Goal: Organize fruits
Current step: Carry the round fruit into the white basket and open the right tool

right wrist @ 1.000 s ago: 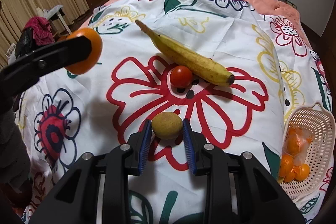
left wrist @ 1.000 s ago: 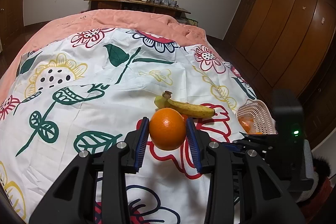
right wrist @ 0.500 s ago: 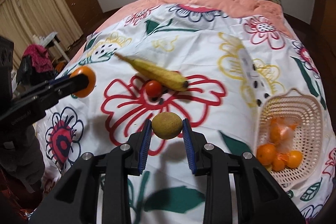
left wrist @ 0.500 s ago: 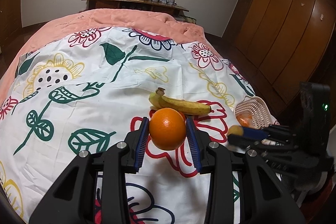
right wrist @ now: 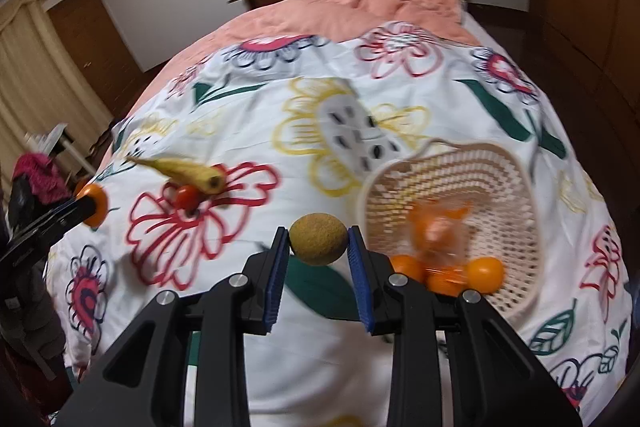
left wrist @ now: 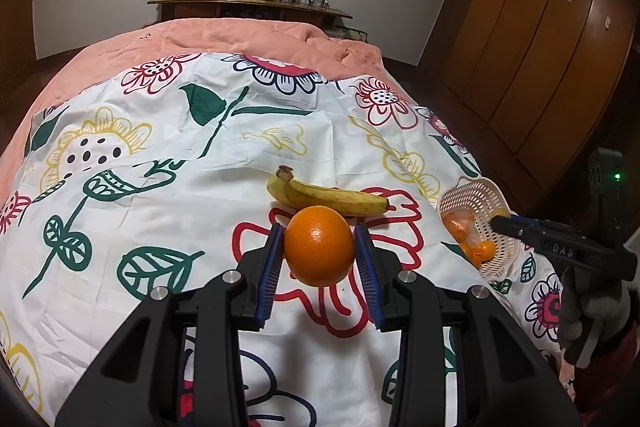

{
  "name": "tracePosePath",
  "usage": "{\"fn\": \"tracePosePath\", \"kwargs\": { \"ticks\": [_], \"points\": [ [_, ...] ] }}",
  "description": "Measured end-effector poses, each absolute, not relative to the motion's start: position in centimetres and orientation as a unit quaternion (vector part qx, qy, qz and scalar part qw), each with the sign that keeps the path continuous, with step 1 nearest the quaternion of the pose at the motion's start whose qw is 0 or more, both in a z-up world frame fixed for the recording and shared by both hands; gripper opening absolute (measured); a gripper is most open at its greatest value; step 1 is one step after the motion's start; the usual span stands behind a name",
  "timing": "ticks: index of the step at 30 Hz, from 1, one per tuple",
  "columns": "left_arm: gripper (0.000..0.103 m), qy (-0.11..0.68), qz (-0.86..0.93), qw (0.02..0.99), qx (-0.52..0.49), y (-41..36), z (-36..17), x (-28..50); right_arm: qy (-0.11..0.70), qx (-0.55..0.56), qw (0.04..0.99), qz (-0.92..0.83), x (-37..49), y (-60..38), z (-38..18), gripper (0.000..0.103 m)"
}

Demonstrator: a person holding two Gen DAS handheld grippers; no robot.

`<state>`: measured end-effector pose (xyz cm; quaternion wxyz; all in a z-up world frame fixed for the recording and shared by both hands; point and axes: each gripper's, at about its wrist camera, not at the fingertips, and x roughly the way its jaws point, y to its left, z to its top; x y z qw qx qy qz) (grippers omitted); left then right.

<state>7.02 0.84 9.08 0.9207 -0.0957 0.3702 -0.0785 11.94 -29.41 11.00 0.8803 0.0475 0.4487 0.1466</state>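
While each grips one fruit, one banana and one tomato lie loose.

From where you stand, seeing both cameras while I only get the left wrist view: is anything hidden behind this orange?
Observer: Yes, a small red tomato lies against the banana's tip.
Operator: What is the other gripper holding?
Observer: The right gripper is shut on a round, rough, brownish-green fruit.
Operator: Anything off the bed's left side?
Observer: Cream curtains, and a dark red cloth heaped nearby.
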Motion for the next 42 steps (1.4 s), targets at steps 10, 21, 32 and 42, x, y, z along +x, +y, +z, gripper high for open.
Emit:
{"fn": "tracePosePath", "kwargs": {
  "ticks": [10, 21, 32, 42],
  "points": [
    [0.037, 0.373, -0.086, 0.92, -0.087, -0.2, 9.1, 7.2, 0.457, 0.088, 0.881, 0.082, 12.9, -35.3, 9.2, 0.03],
    [0.037, 0.376, -0.091, 0.919, -0.078, -1.0, 9.3, 7.4, 0.472, 0.109, 0.873, 0.052, 13.8, -37.6, 6.9, 0.03],
    [0.037, 0.38, -0.095, 0.917, -0.072, -1.7, 9.2, 7.7, 0.475, 0.129, 0.87, 0.038, 14.3, -38.9, 5.9, 0.032],
    [0.037, 0.382, -0.101, 0.916, -0.064, -2.6, 9.2, 7.8, 0.47, 0.135, 0.871, 0.049, 13.7, -39.0, 6.1, 0.033]
  ]
}}
